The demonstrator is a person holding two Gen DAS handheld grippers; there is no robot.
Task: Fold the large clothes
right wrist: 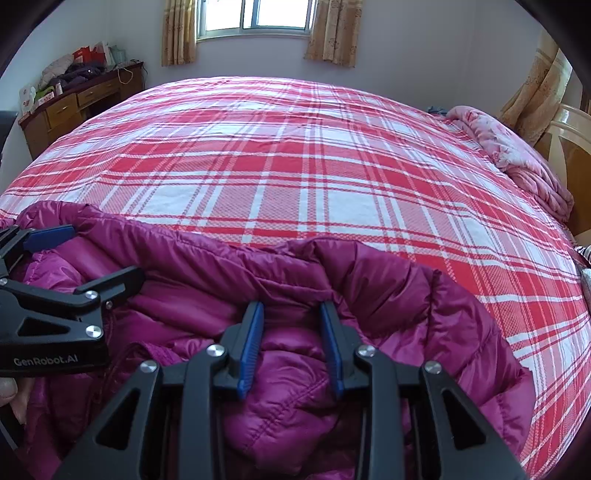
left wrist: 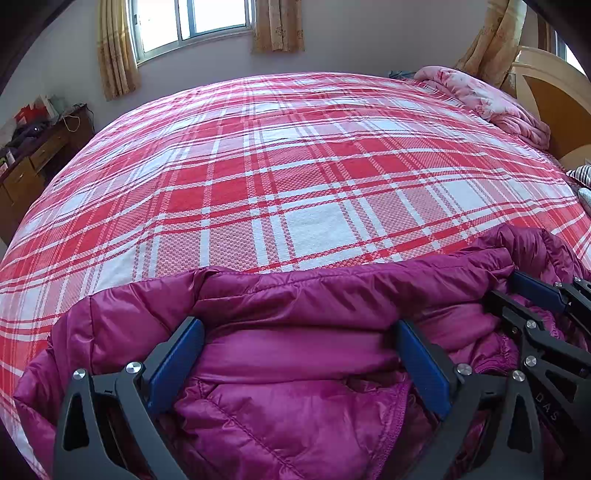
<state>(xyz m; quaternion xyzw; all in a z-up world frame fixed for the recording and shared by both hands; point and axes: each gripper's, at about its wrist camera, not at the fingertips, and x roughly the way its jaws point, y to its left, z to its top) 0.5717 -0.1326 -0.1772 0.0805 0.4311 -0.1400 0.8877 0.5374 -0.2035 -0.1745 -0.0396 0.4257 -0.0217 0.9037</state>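
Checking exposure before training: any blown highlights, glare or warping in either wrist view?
Left wrist: window blown white, jacket sheen mild, bed bulges from fisheye. Right wrist: window also clipped, dark corner vignette, focus sharp.

A home bedroom is shown. A wide bed (left wrist: 295,166) is covered with a red-and-white plaid sheet, a curtained window (right wrist: 255,16) is set behind it, and a cluttered wooden dresser (right wrist: 77,99) is placed alongside.

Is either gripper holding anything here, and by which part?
Neither: left gripper and right gripper gape open astride puffy folds of the magenta quilted down jacket.
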